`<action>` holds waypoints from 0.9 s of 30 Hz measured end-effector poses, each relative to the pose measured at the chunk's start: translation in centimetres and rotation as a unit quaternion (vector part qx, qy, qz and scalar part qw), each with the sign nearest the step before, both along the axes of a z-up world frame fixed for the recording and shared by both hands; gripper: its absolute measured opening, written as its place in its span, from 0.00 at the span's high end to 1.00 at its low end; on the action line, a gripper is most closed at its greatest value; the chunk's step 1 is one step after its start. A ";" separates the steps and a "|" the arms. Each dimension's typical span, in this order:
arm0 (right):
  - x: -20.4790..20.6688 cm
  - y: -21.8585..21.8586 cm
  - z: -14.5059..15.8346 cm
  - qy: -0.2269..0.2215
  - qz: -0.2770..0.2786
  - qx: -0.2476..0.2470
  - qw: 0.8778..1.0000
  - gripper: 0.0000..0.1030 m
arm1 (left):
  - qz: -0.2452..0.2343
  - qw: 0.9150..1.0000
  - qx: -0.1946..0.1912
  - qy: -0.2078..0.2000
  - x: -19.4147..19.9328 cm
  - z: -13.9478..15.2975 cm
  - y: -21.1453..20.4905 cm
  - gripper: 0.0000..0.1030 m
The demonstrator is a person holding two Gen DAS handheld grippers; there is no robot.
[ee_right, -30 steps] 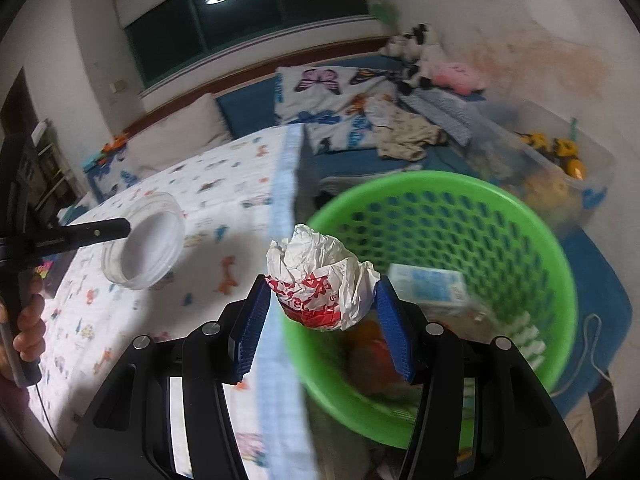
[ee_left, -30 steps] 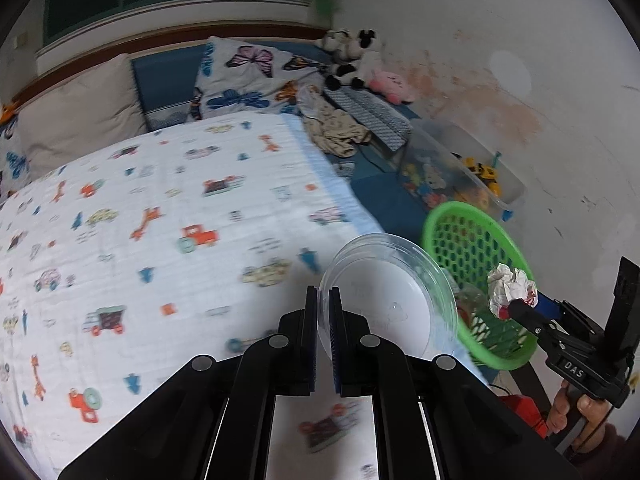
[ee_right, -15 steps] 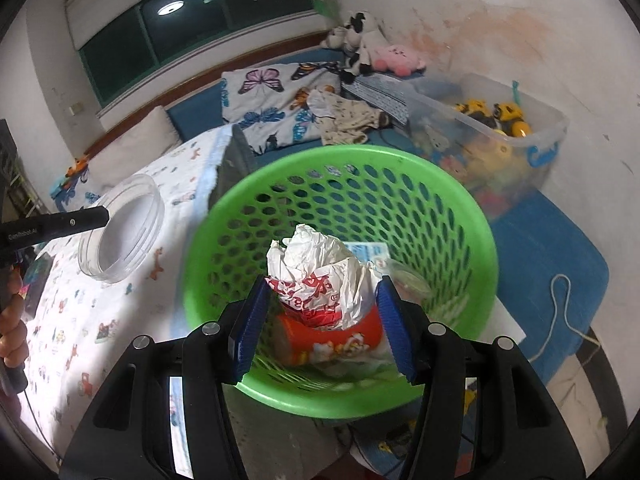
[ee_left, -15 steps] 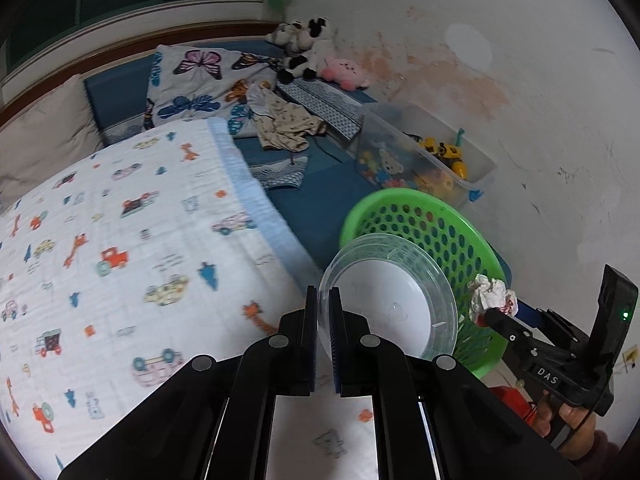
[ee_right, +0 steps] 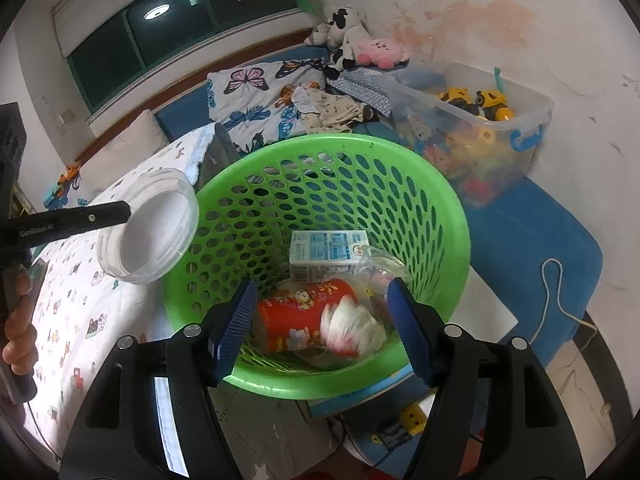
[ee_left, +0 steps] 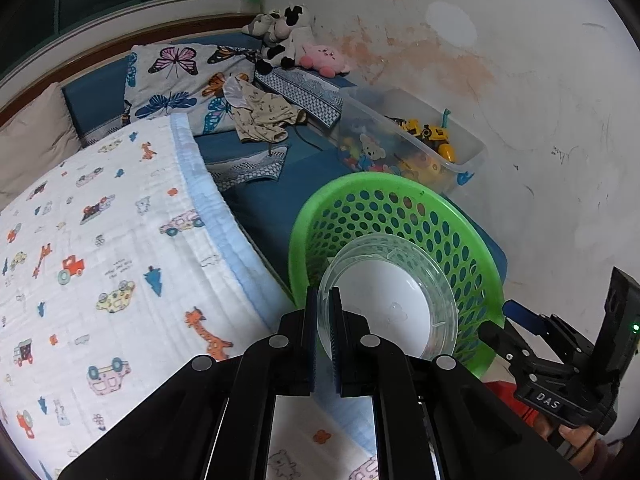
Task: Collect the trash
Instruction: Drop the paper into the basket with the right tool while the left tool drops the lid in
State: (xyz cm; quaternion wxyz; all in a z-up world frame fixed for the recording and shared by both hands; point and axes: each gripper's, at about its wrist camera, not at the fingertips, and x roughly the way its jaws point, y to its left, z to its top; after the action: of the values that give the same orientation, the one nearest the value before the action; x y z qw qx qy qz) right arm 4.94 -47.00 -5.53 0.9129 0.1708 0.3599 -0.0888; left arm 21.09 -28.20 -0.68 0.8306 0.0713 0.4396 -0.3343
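A green perforated basket (ee_right: 432, 208) stands by a white blanket (ee_left: 100, 248) printed with colourful cars and giraffes.

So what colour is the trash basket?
Bright green basket, perforated with holes; clearest in the right wrist view.

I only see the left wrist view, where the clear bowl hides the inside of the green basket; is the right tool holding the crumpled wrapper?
Observer: No; the right tool has just been opening its jaws, and the crumpled white-and-red paper wad shows blurred inside the green perforated plastic basket, touching neither pad.
Operator: What else is inside?
Observer: A red printed can on its side and a pale blue carton.
Operator: Where is my bowl?
Observer: The left tool holds the clear round plastic bowl at the basket's left rim.
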 end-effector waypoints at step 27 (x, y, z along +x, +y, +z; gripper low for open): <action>-1.4 2.8 1.1 -0.007 0.024 -0.018 1.000 0.31 | -0.008 1.000 -0.008 0.020 -0.7 -0.9 -0.1 0.87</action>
State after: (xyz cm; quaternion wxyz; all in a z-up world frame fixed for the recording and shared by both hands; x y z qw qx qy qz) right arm 3.56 -44.25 -4.39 0.9201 0.1464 0.3560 -0.0722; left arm 20.38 -28.33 -1.61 0.8194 0.0613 0.4533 -0.3455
